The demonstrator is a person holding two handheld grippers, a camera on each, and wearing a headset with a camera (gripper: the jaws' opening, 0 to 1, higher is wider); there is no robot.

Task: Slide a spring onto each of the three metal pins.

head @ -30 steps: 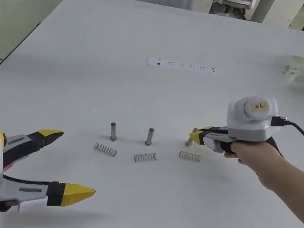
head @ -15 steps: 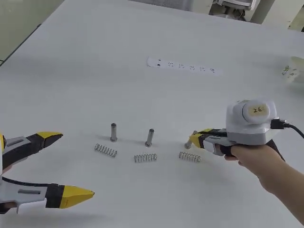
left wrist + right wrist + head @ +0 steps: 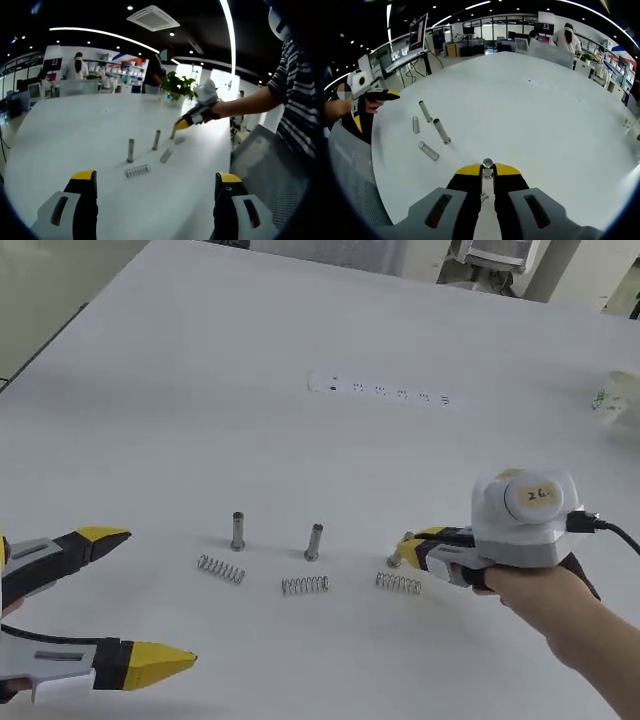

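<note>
Pin (image 3: 487, 163) on the right sits clamped in the right gripper (image 3: 487, 172); left gripper (image 3: 155, 176) hangs wide apart. Loose pinch could tip it over onto its spring (image 3: 399, 583).

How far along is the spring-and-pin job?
Nothing done yet: the left spring, middle spring and right spring lie on the table; the left pin and middle pin stand bare. In hand: the right gripper is shut on the right pin. The left gripper is open. All three springs remain.
</note>
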